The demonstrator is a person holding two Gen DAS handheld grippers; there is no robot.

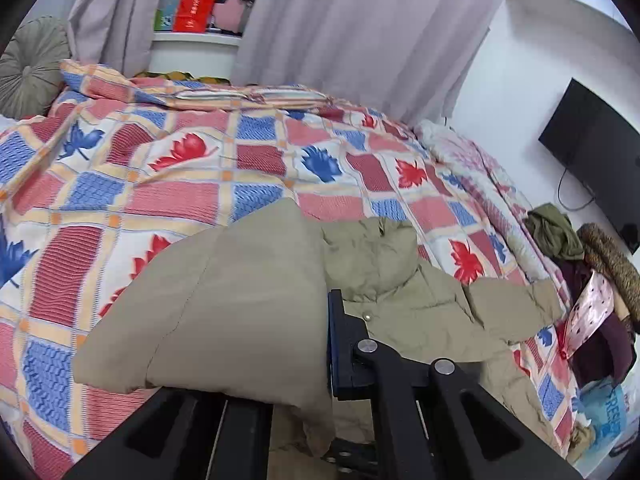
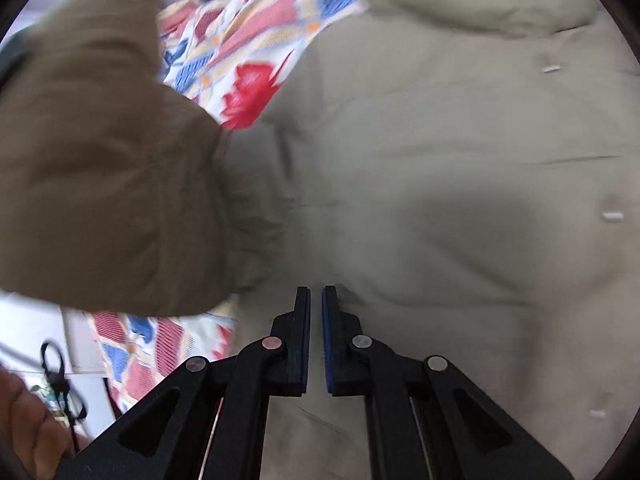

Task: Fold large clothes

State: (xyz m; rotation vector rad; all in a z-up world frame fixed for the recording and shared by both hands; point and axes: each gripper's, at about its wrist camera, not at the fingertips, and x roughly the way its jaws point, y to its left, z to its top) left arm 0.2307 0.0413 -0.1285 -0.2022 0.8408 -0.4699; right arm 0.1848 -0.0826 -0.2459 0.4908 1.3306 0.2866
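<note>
A khaki padded coat [image 1: 404, 280] lies spread on the bed [image 1: 168, 184], over a red-and-blue leaf-patterned quilt. The left gripper [image 1: 324, 344] has its jaws clamped on a sleeve [image 1: 224, 304], which is lifted and draped over its left finger. The right gripper [image 2: 316, 336] hangs above the coat's body [image 2: 440, 200], its jaws nearly together with nothing between them.
</note>
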